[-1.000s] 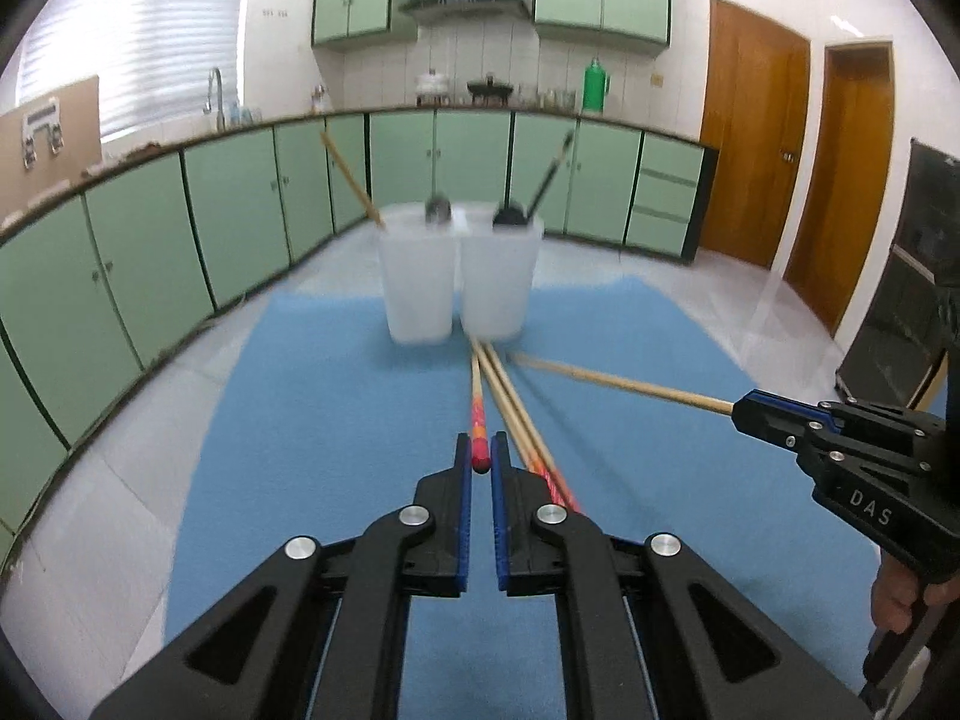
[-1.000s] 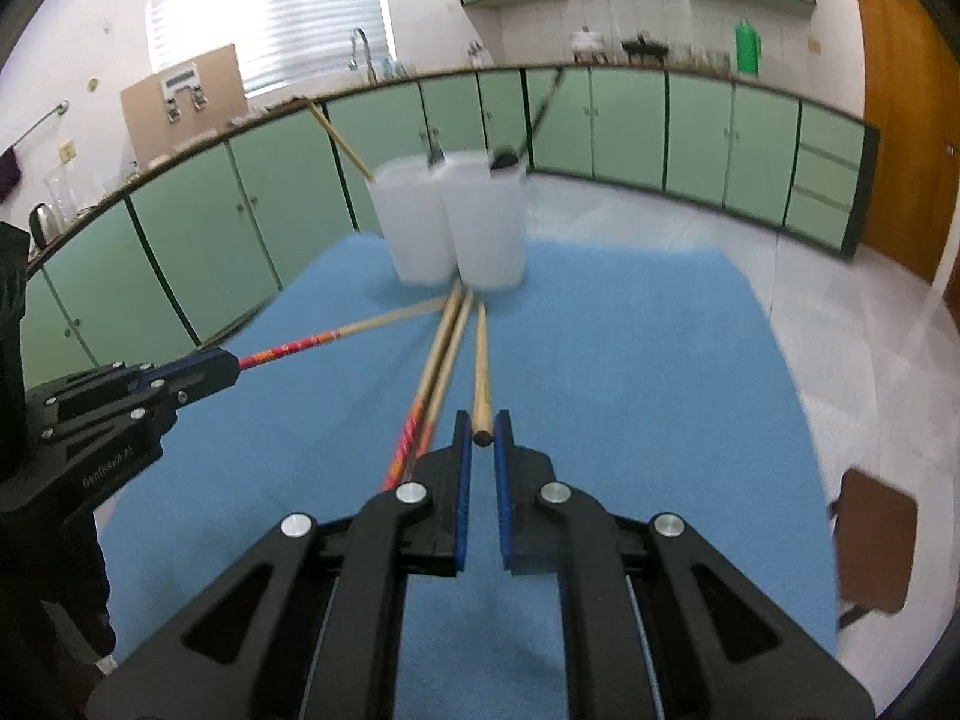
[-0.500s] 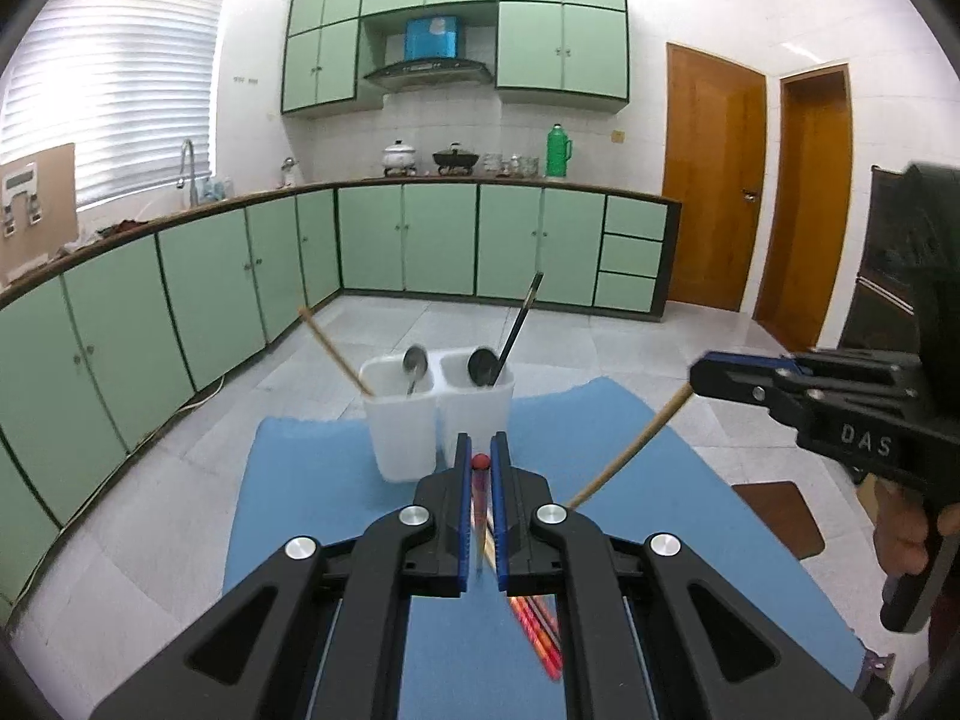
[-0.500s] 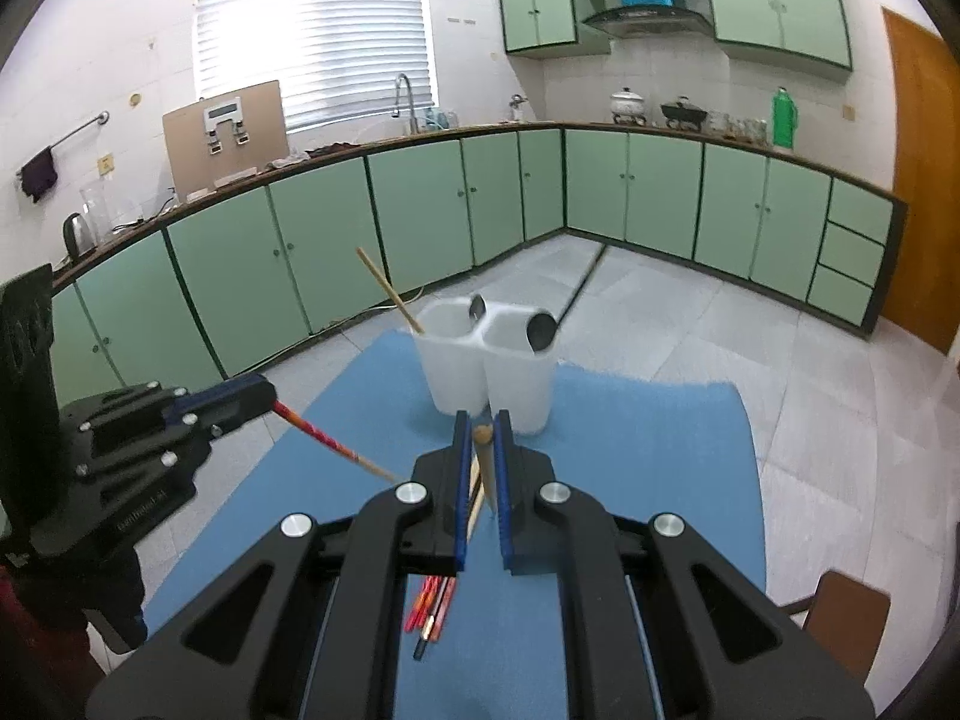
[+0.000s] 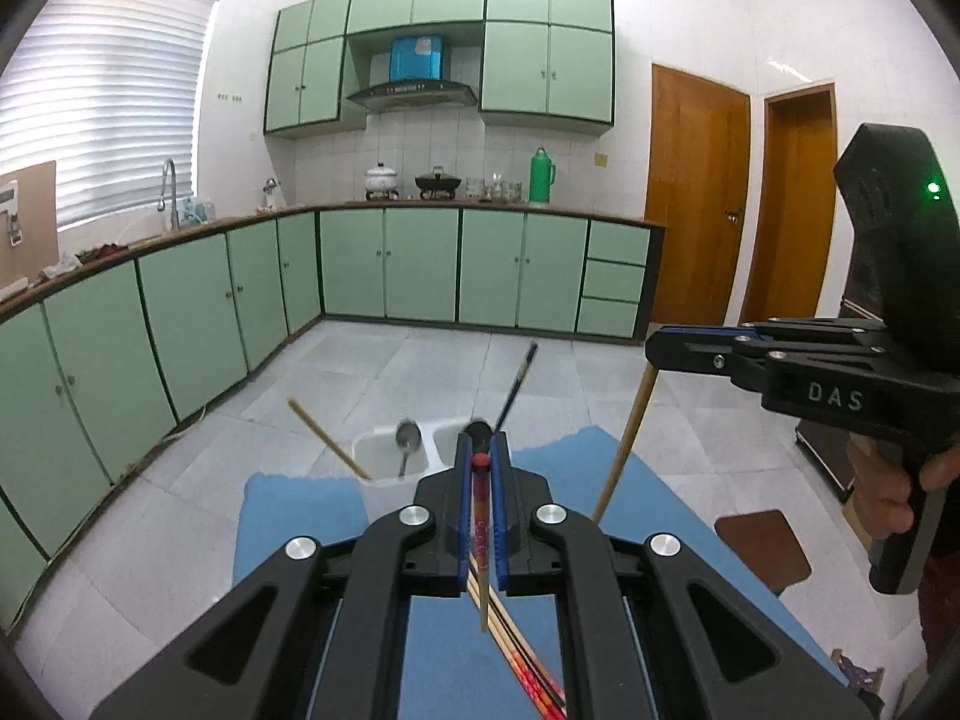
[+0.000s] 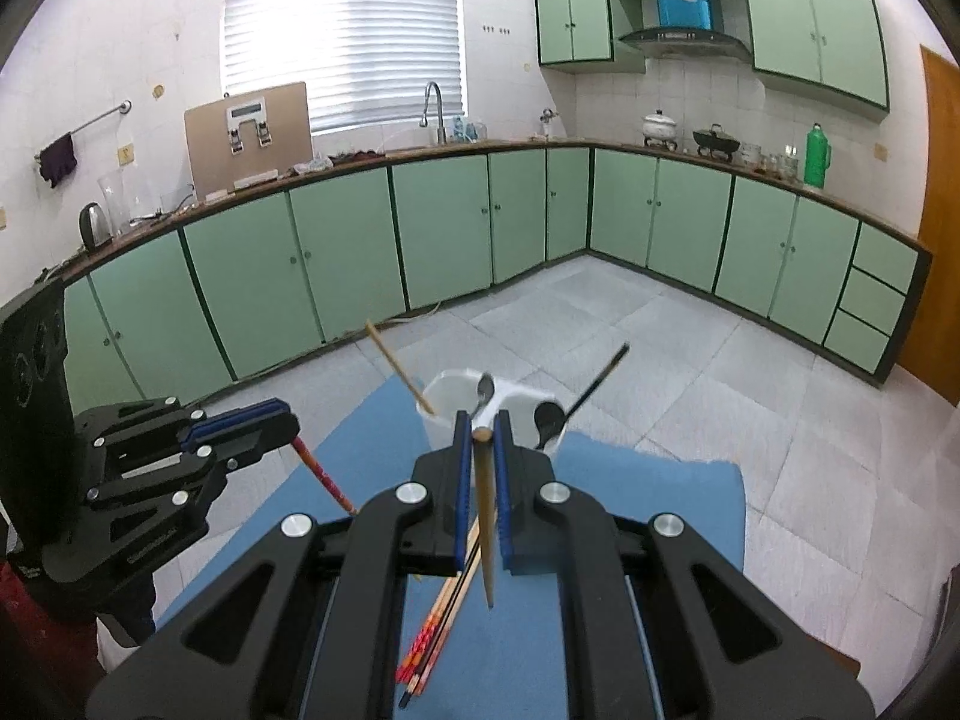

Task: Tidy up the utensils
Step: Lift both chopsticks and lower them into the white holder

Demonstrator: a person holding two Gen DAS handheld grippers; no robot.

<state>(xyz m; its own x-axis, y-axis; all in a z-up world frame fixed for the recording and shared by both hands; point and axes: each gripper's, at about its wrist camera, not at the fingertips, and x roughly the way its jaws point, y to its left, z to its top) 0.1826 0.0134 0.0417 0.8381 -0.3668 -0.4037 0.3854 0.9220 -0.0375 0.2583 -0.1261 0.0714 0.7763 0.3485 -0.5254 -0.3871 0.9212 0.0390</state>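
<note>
Both grippers have lifted since the earlier frame: left gripper [image 5: 480, 468] pinches a red chopstick [image 5: 479, 516], right gripper [image 6: 482, 441] a wooden chopstick [image 6: 485, 516], each hanging above the worktop [image 6: 630, 516]. Step: carrying to the holder [image 6: 462, 387]; next, lower tips into a compartment.

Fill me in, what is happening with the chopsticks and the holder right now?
A person works two handheld grippers. The left gripper is shut on a red patterned chopstick, the right gripper on a plain wooden chopstick, both hanging clear of the blue mat. More chopsticks lie loose on it. The white two-compartment holder beyond holds a chopstick, a metal spoon and a black ladle.
</note>
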